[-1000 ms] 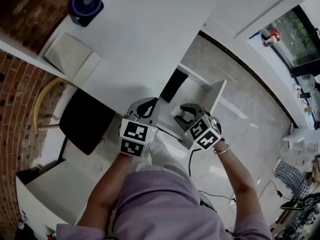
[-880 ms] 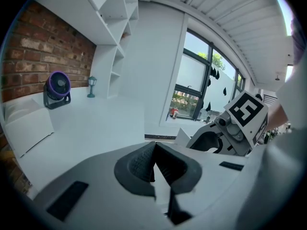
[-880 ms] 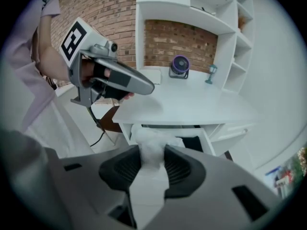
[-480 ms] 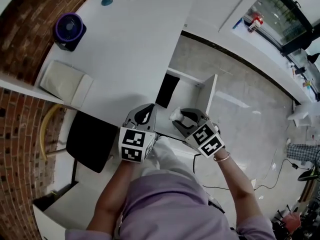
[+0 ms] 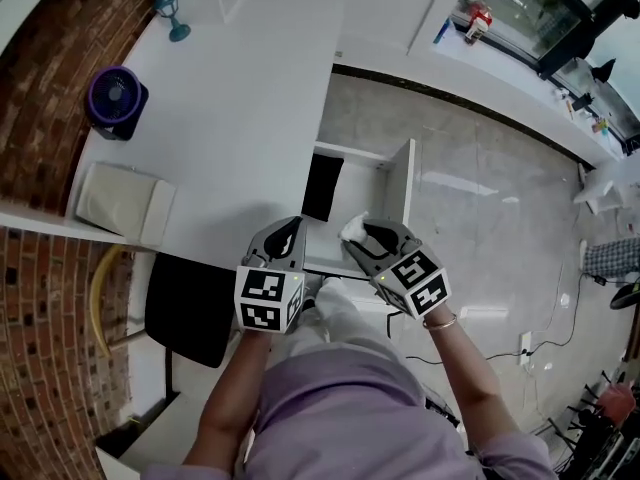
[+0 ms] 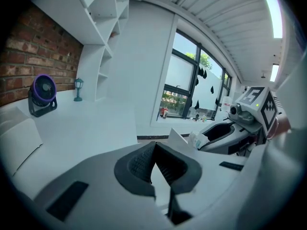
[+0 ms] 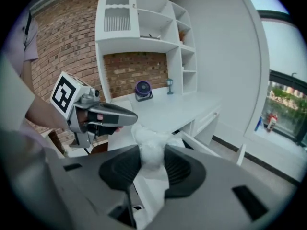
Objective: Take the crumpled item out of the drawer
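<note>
- My left gripper (image 5: 284, 240) hovers over the white desk's (image 5: 240, 98) near edge. Its fingers are pinched together with nothing between them.
- My right gripper (image 5: 372, 240) clamps the crumpled white item (image 5: 352, 230) — held over the open drawer's (image 5: 398, 183) near end.

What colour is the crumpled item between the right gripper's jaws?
White; the crumpled item shows best in the right gripper view.

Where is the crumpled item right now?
The crumpled item is pinched in the right tongs, held over the open drawer, just right of the left tongs in the head view.
</note>
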Available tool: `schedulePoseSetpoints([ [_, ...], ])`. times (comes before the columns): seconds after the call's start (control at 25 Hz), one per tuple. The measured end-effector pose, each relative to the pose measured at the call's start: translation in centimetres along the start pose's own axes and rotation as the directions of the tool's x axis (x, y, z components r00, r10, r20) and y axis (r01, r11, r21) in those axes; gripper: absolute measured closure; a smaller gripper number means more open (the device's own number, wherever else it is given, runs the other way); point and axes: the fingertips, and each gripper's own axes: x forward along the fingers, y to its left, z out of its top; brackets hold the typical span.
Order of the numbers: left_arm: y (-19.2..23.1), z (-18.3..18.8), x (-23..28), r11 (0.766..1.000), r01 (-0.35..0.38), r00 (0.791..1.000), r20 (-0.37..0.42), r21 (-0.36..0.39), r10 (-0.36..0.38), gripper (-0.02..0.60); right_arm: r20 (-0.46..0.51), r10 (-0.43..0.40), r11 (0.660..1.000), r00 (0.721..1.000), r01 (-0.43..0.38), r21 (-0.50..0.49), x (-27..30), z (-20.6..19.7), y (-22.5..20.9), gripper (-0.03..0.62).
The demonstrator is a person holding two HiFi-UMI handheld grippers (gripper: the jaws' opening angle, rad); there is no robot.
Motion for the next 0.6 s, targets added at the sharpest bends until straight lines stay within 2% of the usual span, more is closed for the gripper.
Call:
schedulePoseSetpoints([
  [0.28,-0.9,0.3,-0.1,0.999,0.030,1.000,0.006,0.020,-0.030,0.581,0.089,-0.057,0.991,0.994,0.046,0.124,-1.9,0.7,-0.3,0.450],
  [0.6,-1.6,0.7,-0.7,0.998,0.051,0.999,0.012,0.042,-0.052,0.580,0.156,-0.131,0.976,0.979,0.100,0.191,-4.3,1.2,-0.6,0.450],
])
